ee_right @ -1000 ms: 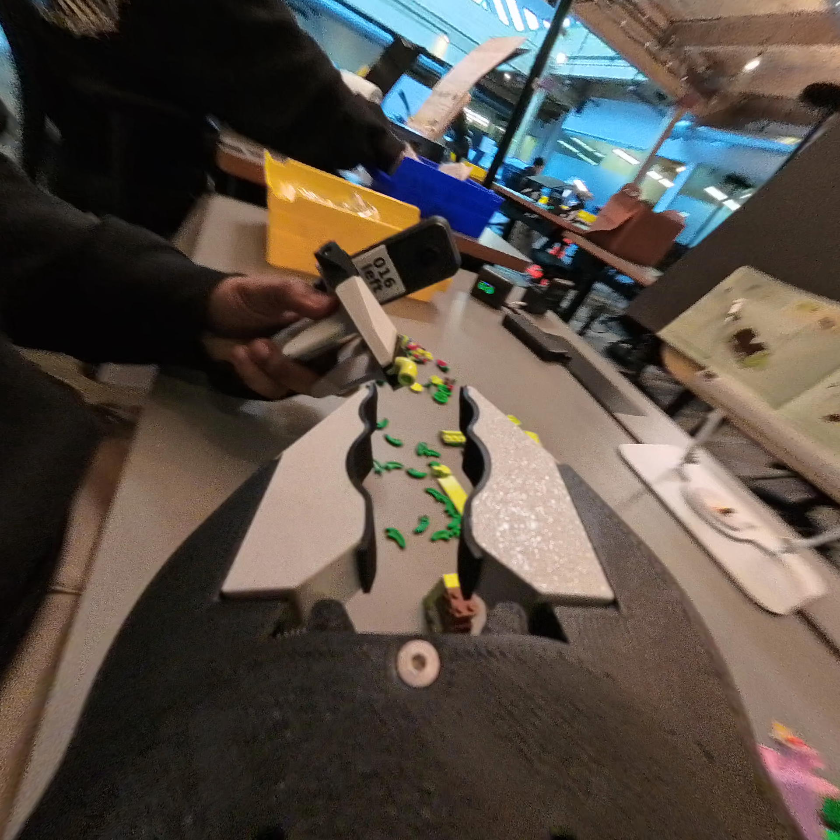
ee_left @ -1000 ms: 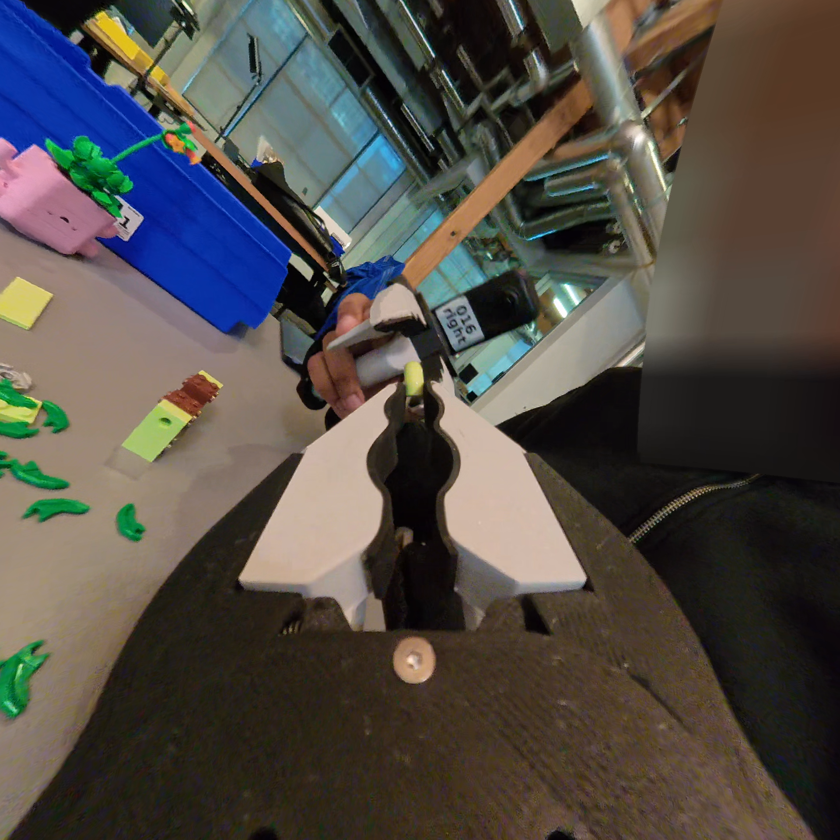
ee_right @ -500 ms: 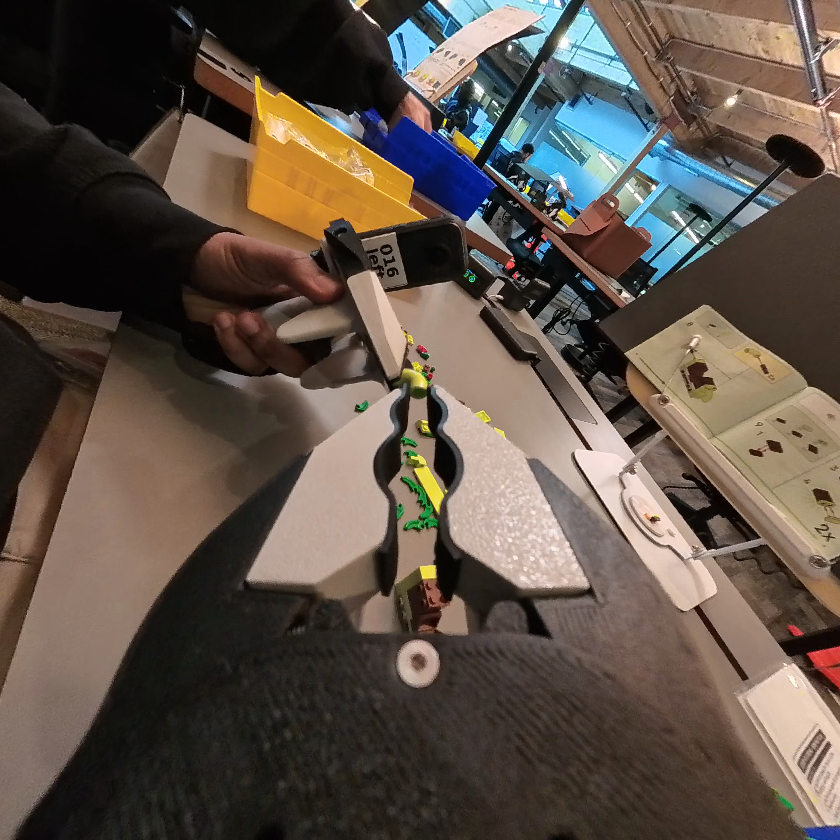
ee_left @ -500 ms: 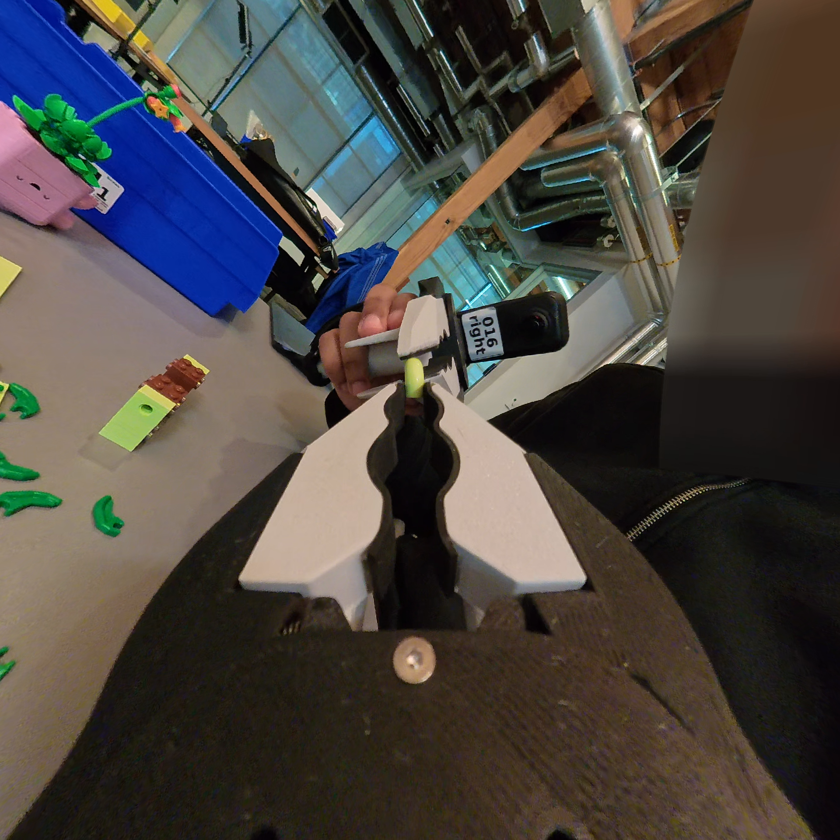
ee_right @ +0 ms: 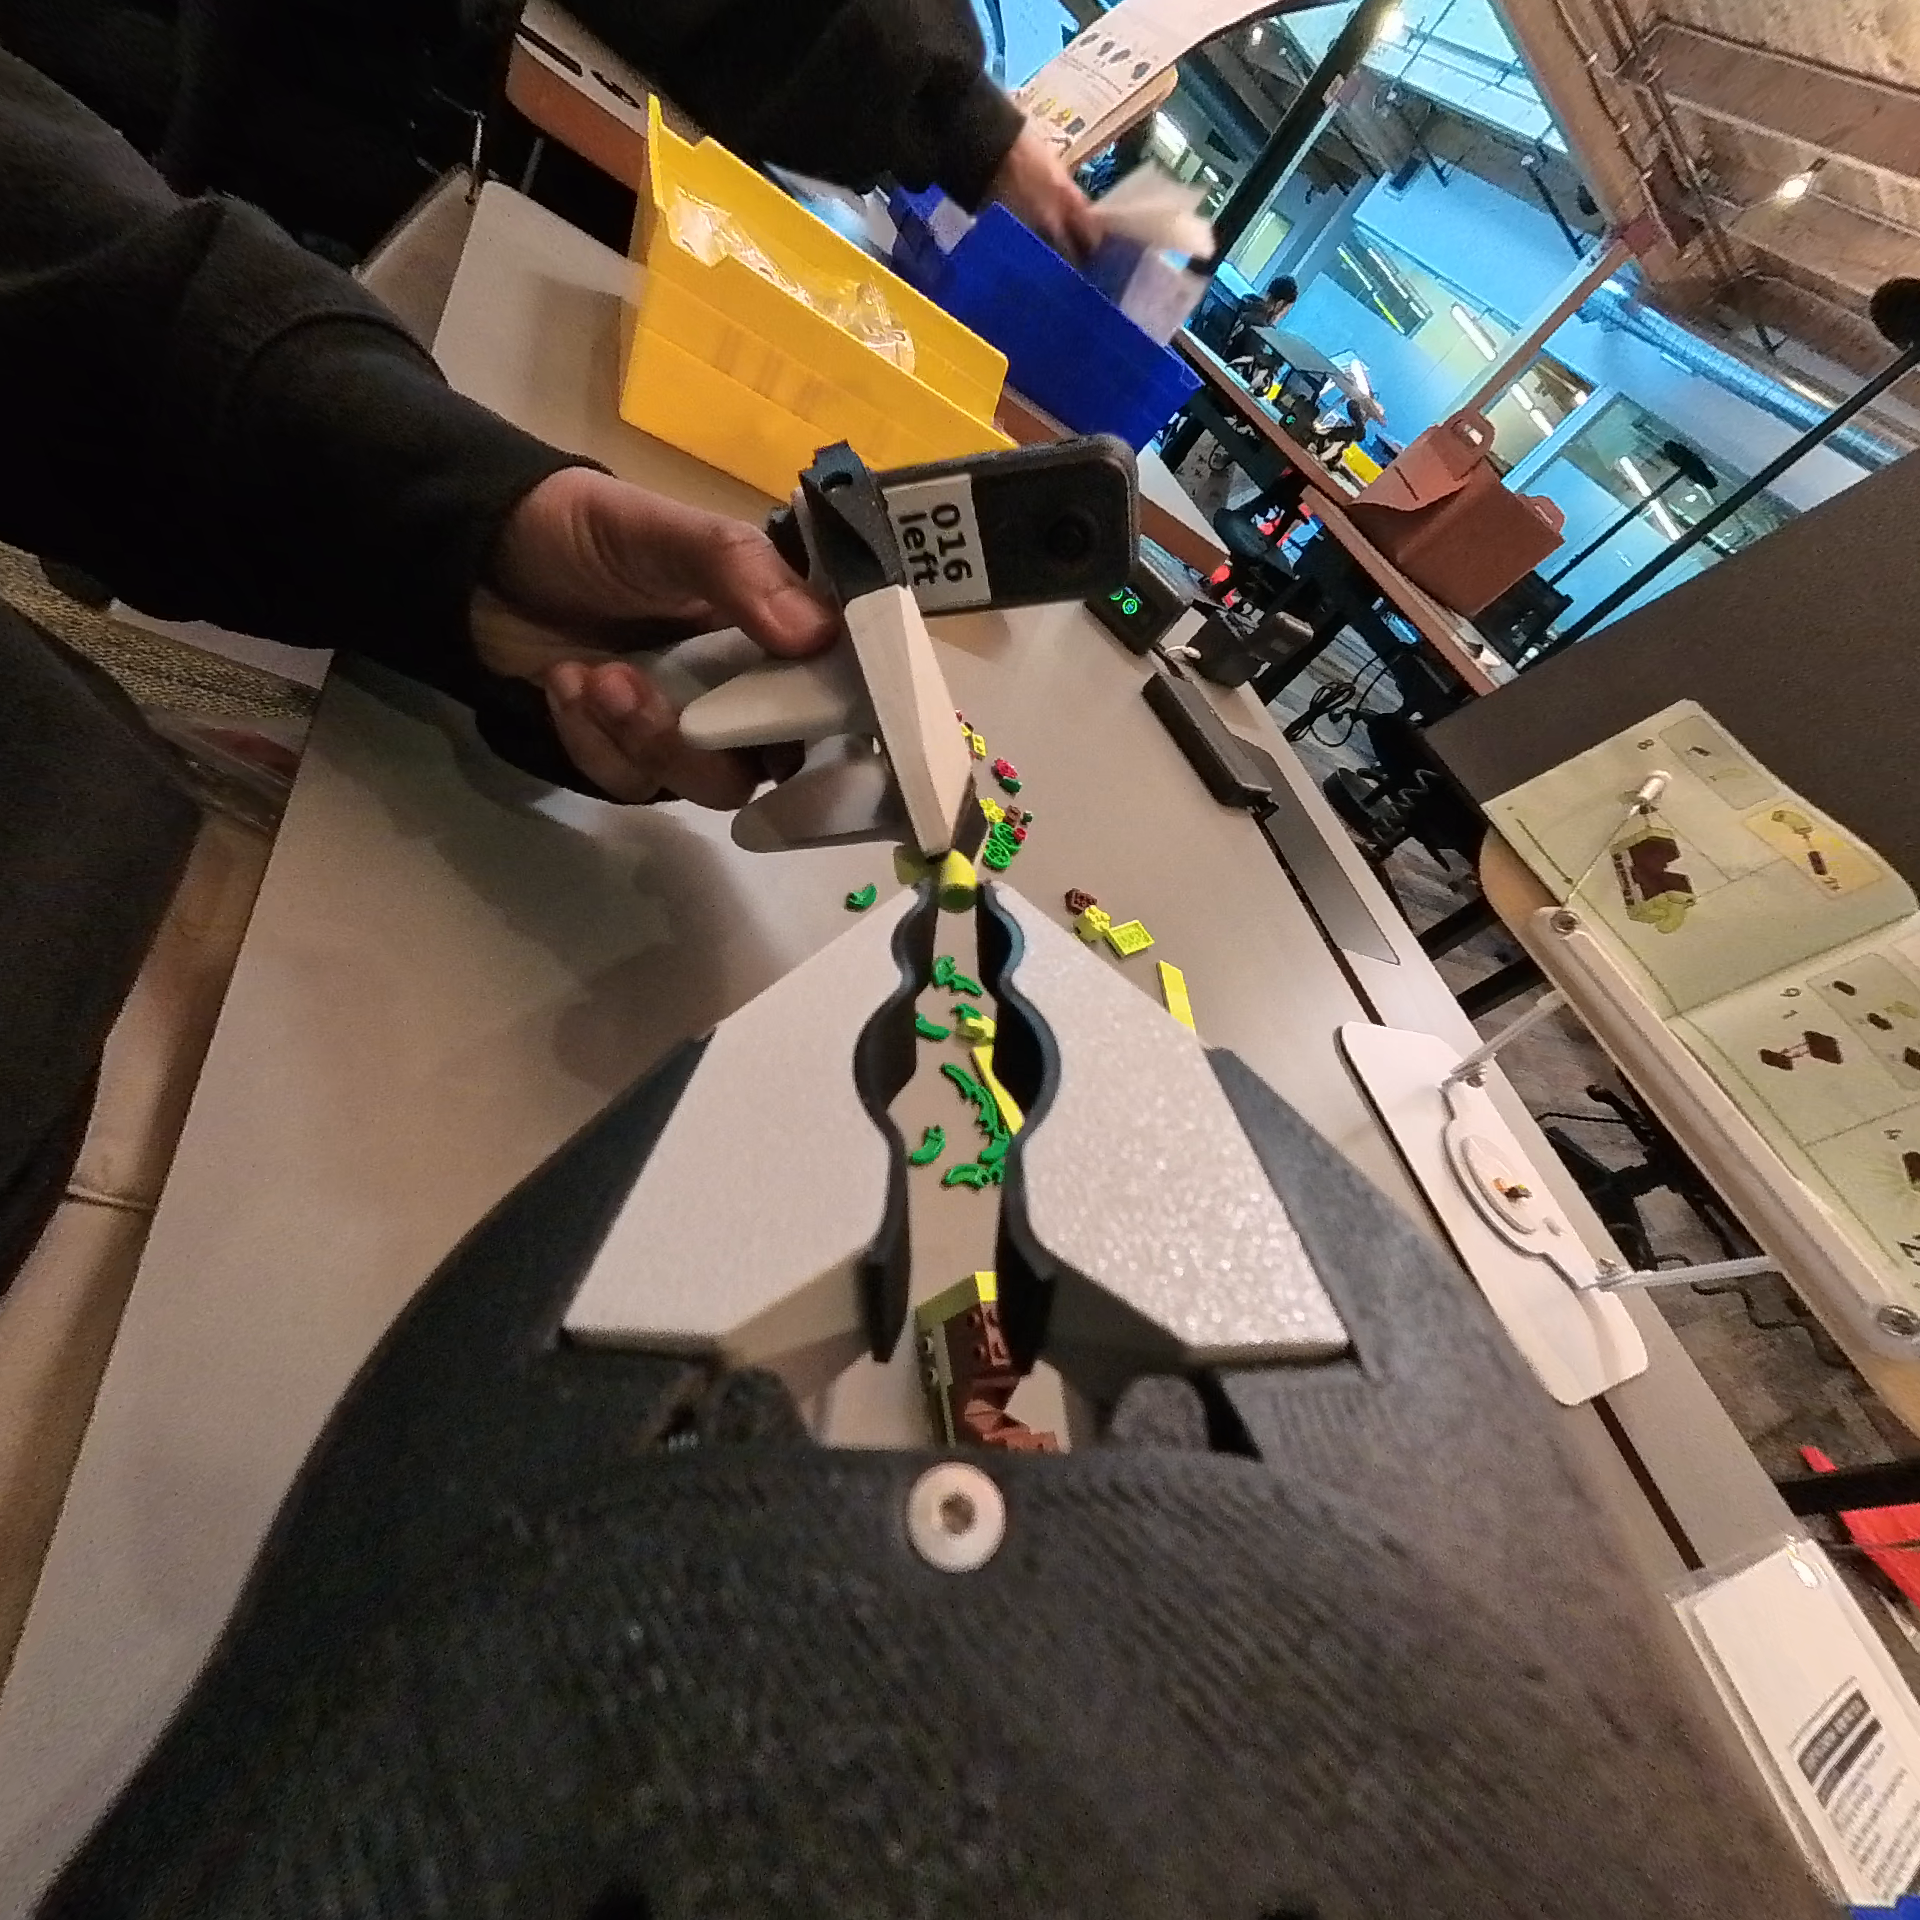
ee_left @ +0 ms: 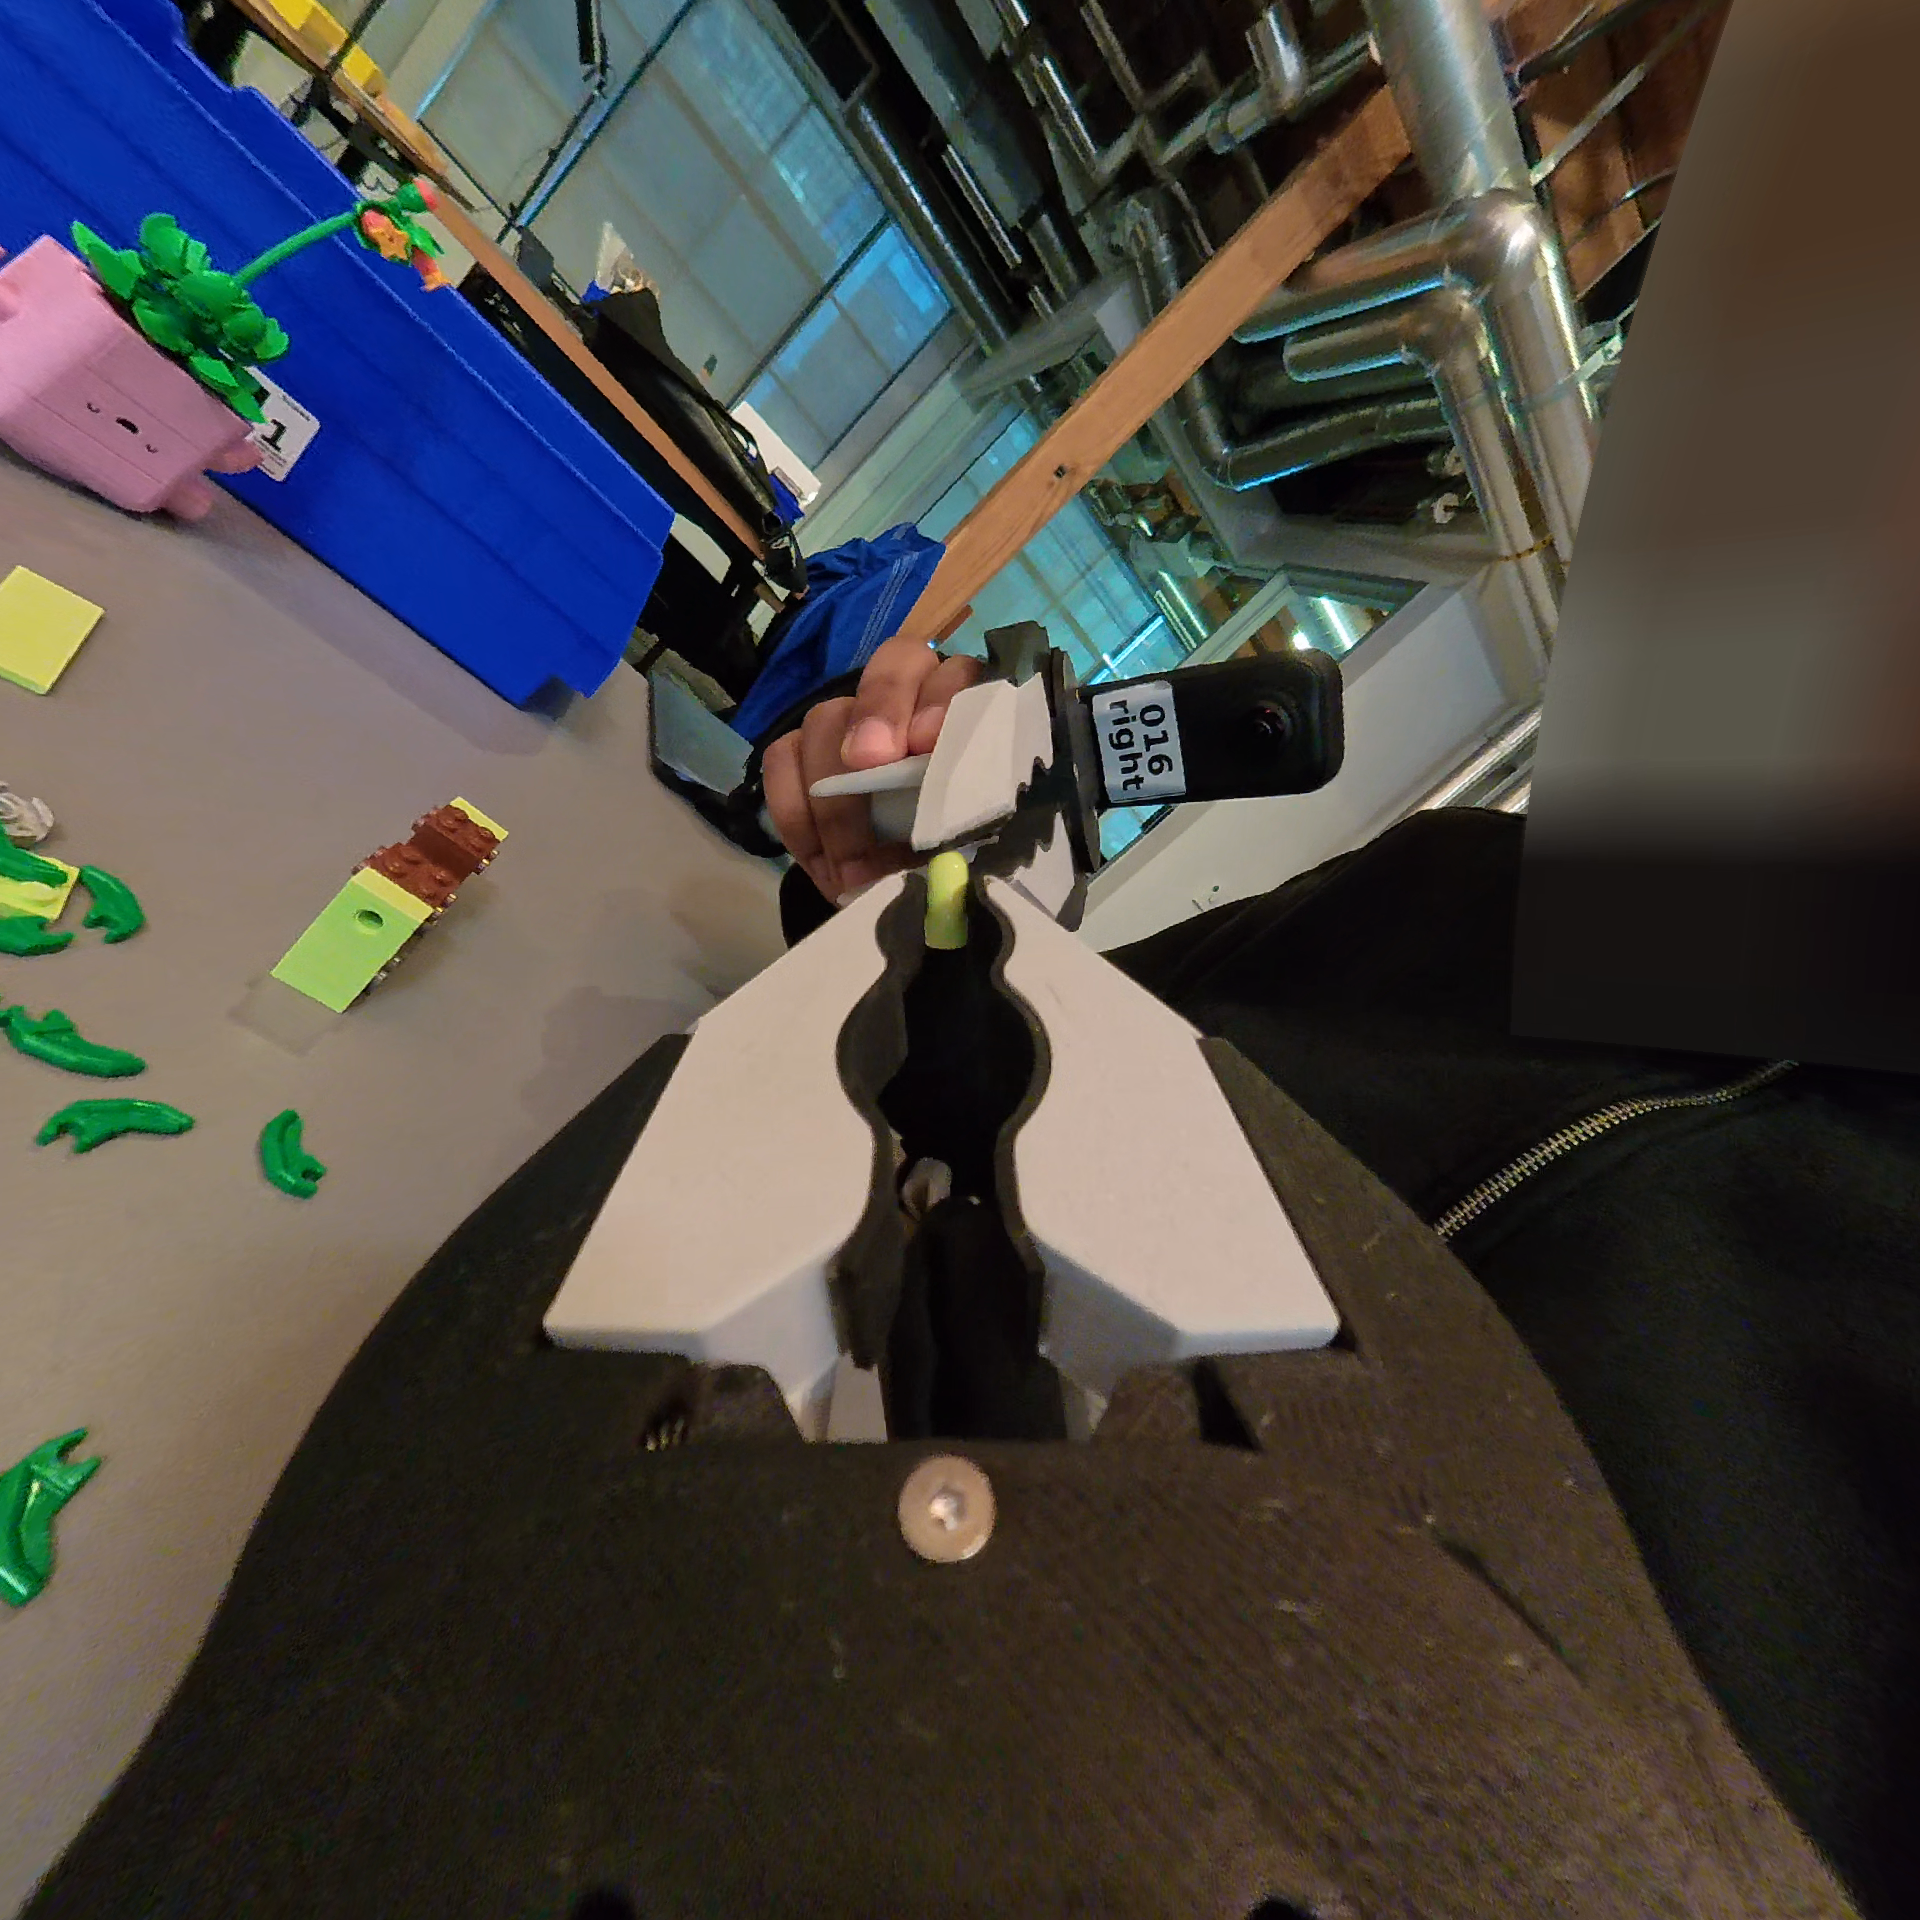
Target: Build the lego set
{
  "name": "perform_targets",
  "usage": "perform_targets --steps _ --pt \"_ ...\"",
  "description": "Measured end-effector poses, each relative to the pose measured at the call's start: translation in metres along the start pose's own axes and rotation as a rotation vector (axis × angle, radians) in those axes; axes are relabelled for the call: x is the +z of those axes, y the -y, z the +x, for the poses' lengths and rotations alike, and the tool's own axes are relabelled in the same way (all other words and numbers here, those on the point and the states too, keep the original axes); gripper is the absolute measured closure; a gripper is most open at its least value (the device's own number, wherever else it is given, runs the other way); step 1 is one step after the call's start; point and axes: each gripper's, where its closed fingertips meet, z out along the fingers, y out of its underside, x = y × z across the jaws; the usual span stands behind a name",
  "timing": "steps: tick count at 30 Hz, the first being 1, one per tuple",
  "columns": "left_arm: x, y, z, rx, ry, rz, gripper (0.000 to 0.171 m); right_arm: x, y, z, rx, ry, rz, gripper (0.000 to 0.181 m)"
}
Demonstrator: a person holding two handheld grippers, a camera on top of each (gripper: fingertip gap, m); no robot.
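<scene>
My left gripper (ee_left: pixel 948 906) is shut on a small lime-green curved piece (ee_left: pixel 945 899) and holds it above the grey table (ee_left: pixel 312 727). My right gripper (ee_right: pixel 953 906) faces it tip to tip, its jaws closed around the other end of the same piece (ee_right: pixel 954 878). In each view the other gripper shows just beyond the piece, the right one (ee_left: pixel 977 831) and the left one (ee_right: pixel 935 831). A brown and lime assembly (ee_left: pixel 395 914) lies on the table, also in the right wrist view (ee_right: pixel 977 1371). Green leaf pieces (ee_left: pixel 114 1122) lie scattered.
A pink pot with a green plant (ee_left: pixel 114 416) stands before a blue bin (ee_left: pixel 416 416). A yellow bin (ee_right: pixel 790 343) is at the table's far end. An open instruction booklet (ee_right: pixel 1745 935) rests on a stand at the right. Another person's hand (ee_right: pixel 1049 197) reaches over a far blue bin. Both grippers' tips are close together, under 4 cm apart.
My right gripper has narrowed from wide open and moved up to the lime piece held by the left gripper. Both grippers have tilted and shifted slightly.
</scene>
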Motion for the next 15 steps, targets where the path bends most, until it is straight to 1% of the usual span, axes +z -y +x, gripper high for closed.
perform_targets --steps 10,14,15 --pt "0.0008 -0.0001 0.001 0.004 -0.001 0.0 0.167 -0.0005 0.0008 -0.0005 -0.018 -0.002 -0.014 0.176" --pt "0.0019 -0.0045 -0.0022 -0.007 -0.001 -0.019 0.165 0.0019 -0.0022 -0.0028 -0.023 0.004 -0.031 0.176" --pt "0.0016 -0.0037 -0.0033 -0.009 0.006 -0.013 0.167 0.0025 -0.0037 -0.0028 -0.028 -0.001 -0.039 0.176"
